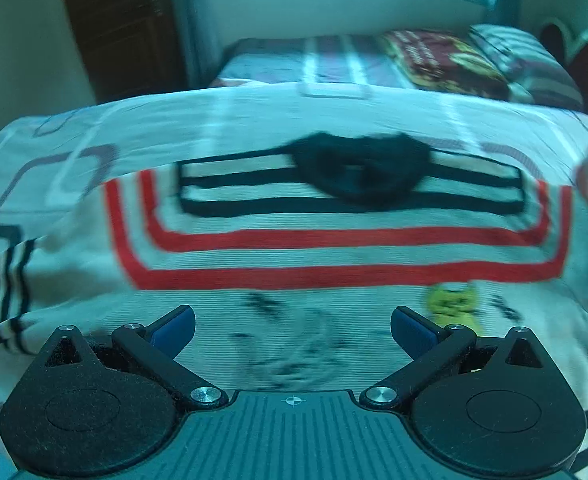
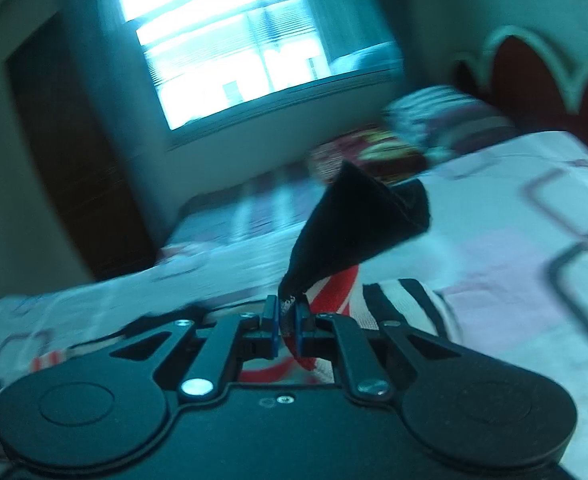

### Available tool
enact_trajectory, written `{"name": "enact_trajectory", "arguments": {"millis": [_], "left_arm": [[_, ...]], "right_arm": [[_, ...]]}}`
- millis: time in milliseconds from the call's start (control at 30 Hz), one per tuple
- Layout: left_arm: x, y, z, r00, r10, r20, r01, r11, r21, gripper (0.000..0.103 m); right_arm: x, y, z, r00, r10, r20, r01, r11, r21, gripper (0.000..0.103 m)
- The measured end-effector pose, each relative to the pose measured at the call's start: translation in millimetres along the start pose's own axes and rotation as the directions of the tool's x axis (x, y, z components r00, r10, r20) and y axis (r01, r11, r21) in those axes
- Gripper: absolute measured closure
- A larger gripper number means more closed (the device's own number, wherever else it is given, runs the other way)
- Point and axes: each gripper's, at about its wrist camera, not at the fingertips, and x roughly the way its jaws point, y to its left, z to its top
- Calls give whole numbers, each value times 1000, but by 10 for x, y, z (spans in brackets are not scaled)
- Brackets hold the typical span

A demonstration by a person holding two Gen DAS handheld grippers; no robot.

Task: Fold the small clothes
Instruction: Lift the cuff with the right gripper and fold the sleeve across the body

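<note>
A small white shirt [image 1: 294, 248] with red and black stripes and a black collar [image 1: 358, 168] lies flat on the bed. My left gripper [image 1: 292, 328] is open and empty just above the shirt's printed front. In the right wrist view my right gripper [image 2: 288, 320] is shut on the shirt's black-cuffed sleeve [image 2: 354, 224] and holds it lifted above the striped body [image 2: 398, 300]. The view is blurred.
The bed sheet [image 1: 74, 140] is white with grey square outlines. Beyond it are a second bed [image 1: 334, 64] with a red patterned blanket [image 1: 442, 60], a window [image 2: 246, 52], a dark wooden door [image 2: 66, 152] and a red headboard [image 2: 542, 80].
</note>
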Motion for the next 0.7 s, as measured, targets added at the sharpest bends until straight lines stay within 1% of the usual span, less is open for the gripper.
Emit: {"name": "enact_trajectory", "arguments": {"millis": [33,67,133,167,200,233,267,300,333,367,400,433,500,533,600,633,667,700], "left_arm": [[18,109,-2,1000,0,-1,0,1000,-8,0],[47,202,-3,1000,-9,-4,9,1000,-12,0],[115,349,-10,999,-39,-18,39,999,-17,0],[148,400,-16,998,-53,-27,52,998,-18,0],[185,431,-19,997,-68,-32,67,998,-19,0],[220,447,-24,996,-86,-37,85,996,-20,0],[255,453,-31,993,-104,-46,103,994,-19,0],[293,452,-36,991,-124,-58,123,992,-20,0],[332,449,-40,987,-149,-68,147,989,-25,0],[371,440,-44,982,-170,-80,168,985,-33,0],[420,438,-39,978,-189,-91,186,981,-48,0],[457,433,-46,974,-206,-94,199,977,-72,0],[542,448,-24,967,-241,-86,229,964,-131,0],[577,473,-17,960,-271,-72,255,951,-175,0],[622,519,-10,943,-332,-31,312,912,-267,0],[649,524,0,938,-346,-13,327,898,-296,0],[690,518,25,937,-350,-7,331,892,-307,0],[722,489,42,938,-347,-10,328,895,-301,0]], "right_arm": [[116,166,-81,999,35,-33,-36,999,-15,95],[255,327,-176,994,74,-85,-77,997,-32,95],[492,553,-375,977,121,-173,-130,991,-41,92],[598,626,-460,966,130,-224,-144,988,-46,81],[689,672,-522,953,132,-271,-150,988,-46,75],[712,690,-564,950,125,-287,-144,989,-43,76],[693,691,-579,950,118,-287,-136,990,-42,72],[634,679,-574,954,109,-280,-125,991,-41,66],[570,637,-535,960,101,-263,-116,992,-41,63],[475,611,-505,967,91,-237,-105,993,-47,58],[372,585,-483,975,77,-209,-92,994,-62,54],[280,558,-467,982,52,-182,-68,994,-84,52],[146,480,-438,990,-11,-141,-6,992,-124,42],[106,428,-432,991,-30,-128,13,992,-128,40],[7,284,-475,991,-58,-120,45,993,-110,40],[-15,222,-478,990,-69,-119,58,994,-95,40],[-26,144,-499,989,-78,-122,68,995,-79,40],[-36,87,-507,989,-85,-124,77,995,-64,40]]}}
